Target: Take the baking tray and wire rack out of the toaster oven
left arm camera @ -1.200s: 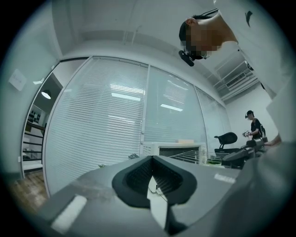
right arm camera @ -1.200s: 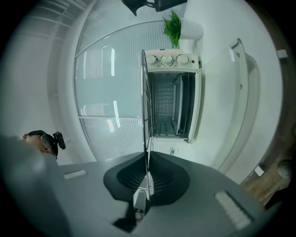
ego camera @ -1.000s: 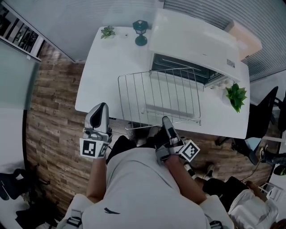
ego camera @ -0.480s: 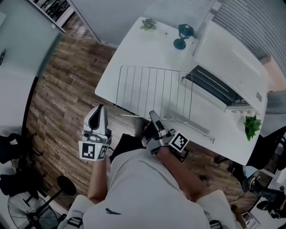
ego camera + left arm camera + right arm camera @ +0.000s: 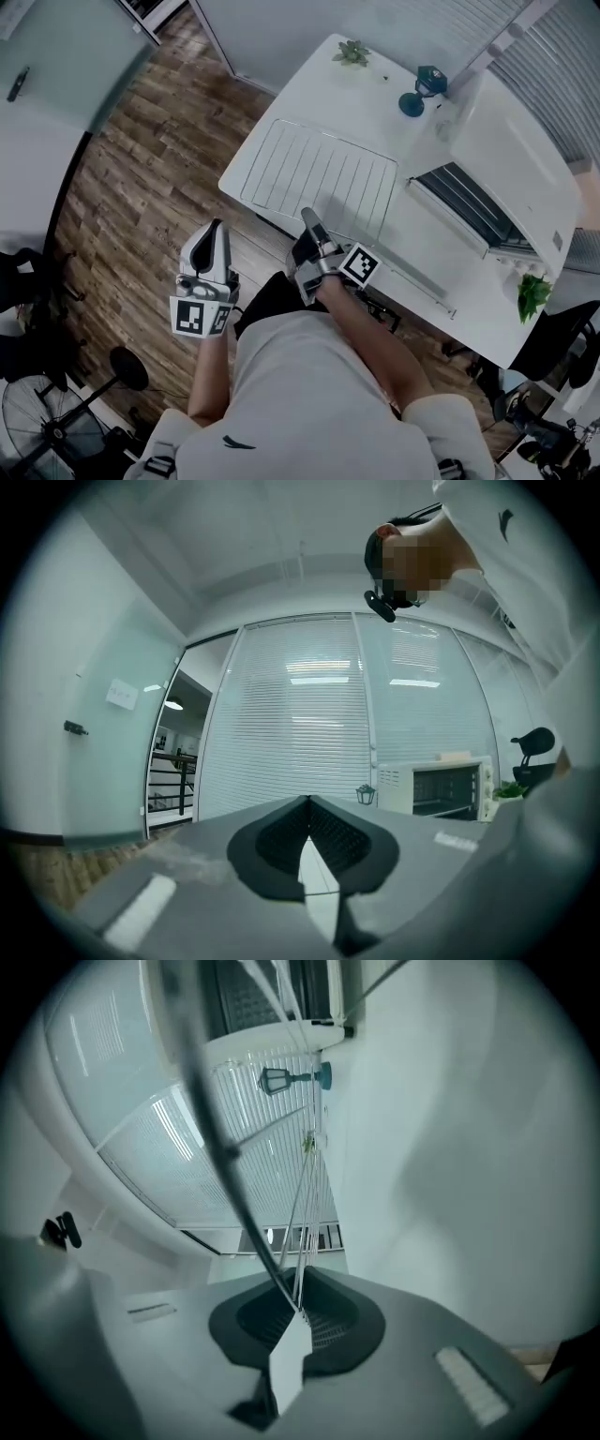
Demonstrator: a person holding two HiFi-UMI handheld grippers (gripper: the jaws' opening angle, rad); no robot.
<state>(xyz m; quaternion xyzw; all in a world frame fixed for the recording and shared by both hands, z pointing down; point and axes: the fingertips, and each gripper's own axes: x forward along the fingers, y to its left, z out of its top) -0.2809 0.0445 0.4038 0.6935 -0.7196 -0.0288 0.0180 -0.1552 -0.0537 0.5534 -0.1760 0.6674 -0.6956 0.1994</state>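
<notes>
Head view shows the white table [image 5: 319, 94] running from upper left to lower right, with the toaster oven [image 5: 511, 159] on its right part, door dropped open toward the person. The wire rack [image 5: 319, 173] is out of the oven and lies flat over the table's left part, its bars running away from the person. Whether it fully rests on the surface cannot be told.

The right gripper [image 5: 309, 223] is at the middle of the rack's near edge. In the right gripper view its jaws are clamped on a wire of the rack [image 5: 305, 1166], whose bars fan straight out ahead of them.

The left gripper [image 5: 212, 230] hangs over the wooden floor, well apart from the table. In the left gripper view its jaws [image 5: 305, 841] are closed with nothing between them, and the open oven [image 5: 448, 787] stands far off, ahead and to the right.

The baking tray shows in no view and is probably still inside the oven. That puts it to the right of the held rack, nearer the right hand than the left.
</notes>
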